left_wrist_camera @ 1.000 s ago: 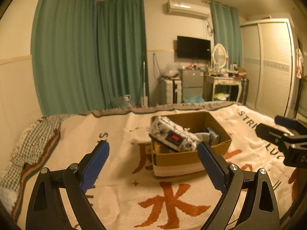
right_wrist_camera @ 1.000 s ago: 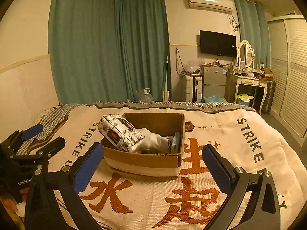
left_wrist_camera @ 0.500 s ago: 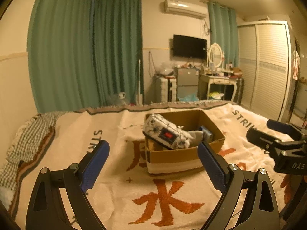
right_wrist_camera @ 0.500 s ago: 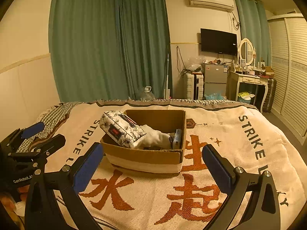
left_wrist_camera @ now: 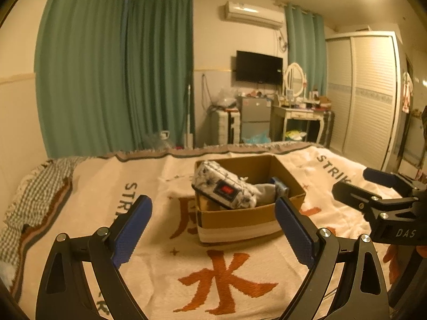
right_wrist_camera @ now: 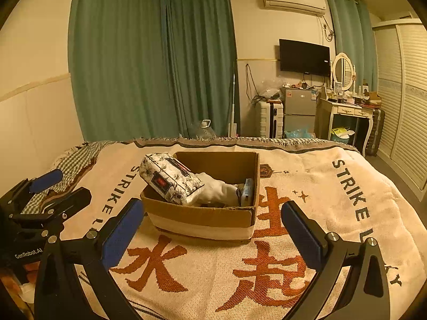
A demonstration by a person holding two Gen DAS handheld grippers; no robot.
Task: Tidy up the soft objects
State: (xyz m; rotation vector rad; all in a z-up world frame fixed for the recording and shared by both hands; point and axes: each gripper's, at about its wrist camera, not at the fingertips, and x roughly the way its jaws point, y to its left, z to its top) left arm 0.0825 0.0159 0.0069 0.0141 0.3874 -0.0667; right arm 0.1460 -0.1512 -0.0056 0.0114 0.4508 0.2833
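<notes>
1. Soft objects sit packed in a cardboard box (right_wrist_camera: pixel 210 217) near the middle of the bed, on a cream blanket (right_wrist_camera: pixel 320 186) woven with orange characters and dark lettering.
2. A floral-print pouch (right_wrist_camera: pixel 170 178) with a dark label leans tilted over the box's left rim, partly above the wall.
3. A white cloth bundle (right_wrist_camera: pixel 217 192) lies beside the pouch inside the box, and a small blue packet (right_wrist_camera: pixel 246 190) stands against the right inner wall.
4. The left tool (left_wrist_camera: pixel 213 226) hovers over the blanket toward the bed's near edge, its blue-padded fingers spread wide and gripping nothing; the box shows between them.
5. The right tool (right_wrist_camera: pixel 213 229) hangs likewise above the blanket, fingers wide apart and empty, facing the box's near wall.
6. Each tool appears at the edge of the other's view, on either side of the box.
7. A checked cloth (left_wrist_camera: pixel 34 186) lies along the bed's left edge.
</notes>
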